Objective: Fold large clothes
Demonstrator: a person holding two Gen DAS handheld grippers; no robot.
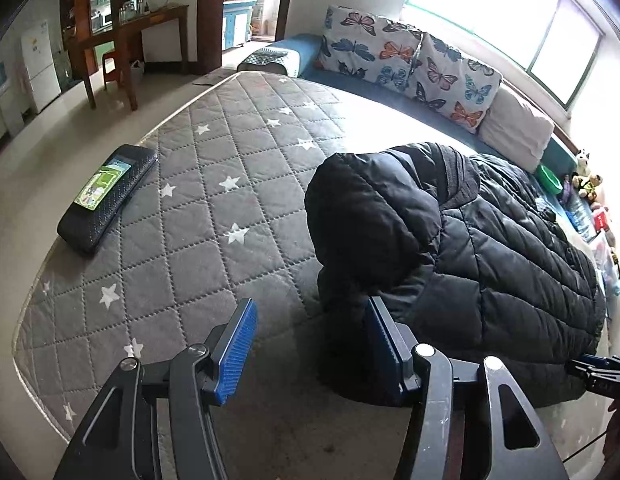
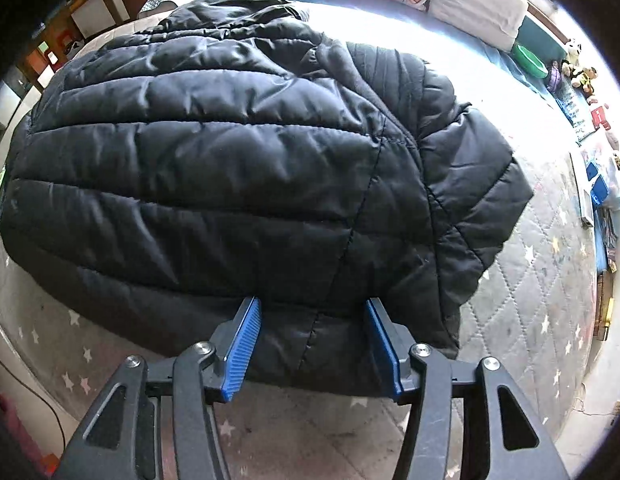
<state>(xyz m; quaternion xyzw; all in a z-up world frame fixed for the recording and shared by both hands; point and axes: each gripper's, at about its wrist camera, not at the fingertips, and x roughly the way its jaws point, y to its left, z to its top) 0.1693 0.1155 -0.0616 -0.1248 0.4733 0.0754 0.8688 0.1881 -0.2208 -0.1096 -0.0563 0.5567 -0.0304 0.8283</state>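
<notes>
A black quilted puffer jacket (image 1: 470,256) lies folded in a thick bundle on the grey star-patterned mattress (image 1: 213,208). My left gripper (image 1: 310,344) is open at the jacket's near left corner, its right finger against the jacket's edge, nothing between the pads. In the right wrist view the jacket (image 2: 229,168) fills most of the frame. My right gripper (image 2: 314,344) is open with its blue pads on either side of the jacket's near hem. The right gripper also shows at the right edge of the left wrist view (image 1: 598,372).
A black case (image 1: 105,196) with a green label lies at the mattress's left edge. Butterfly cushions (image 1: 410,60) and a white pillow (image 1: 514,128) line the far side. Toys and small items (image 2: 582,76) crowd the right end. A wooden desk (image 1: 125,40) stands beyond.
</notes>
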